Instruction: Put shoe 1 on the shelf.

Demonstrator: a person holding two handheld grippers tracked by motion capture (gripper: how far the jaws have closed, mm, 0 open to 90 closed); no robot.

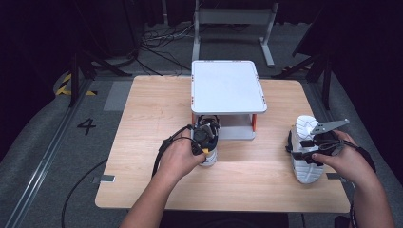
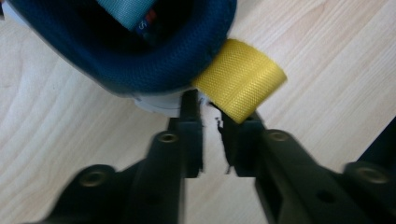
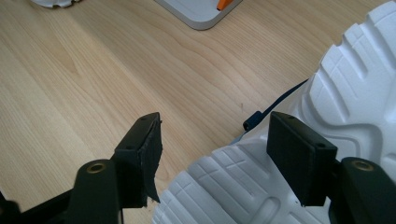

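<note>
The left gripper fingers, nearly clenched, pinch the shoe's yellow heel loop, which could slip free, while the right gripper fingers, released, straddle the overturned shoe's sole on the desk.

We're in a lab or test studio here: a pale wooden table on grey carpet, black curtains closing off the sides, loose cables strewn across the floor, yellow-black hazard tape by the stand legs, and a floor marker reading 4 (a numbered station, clearly).
</note>
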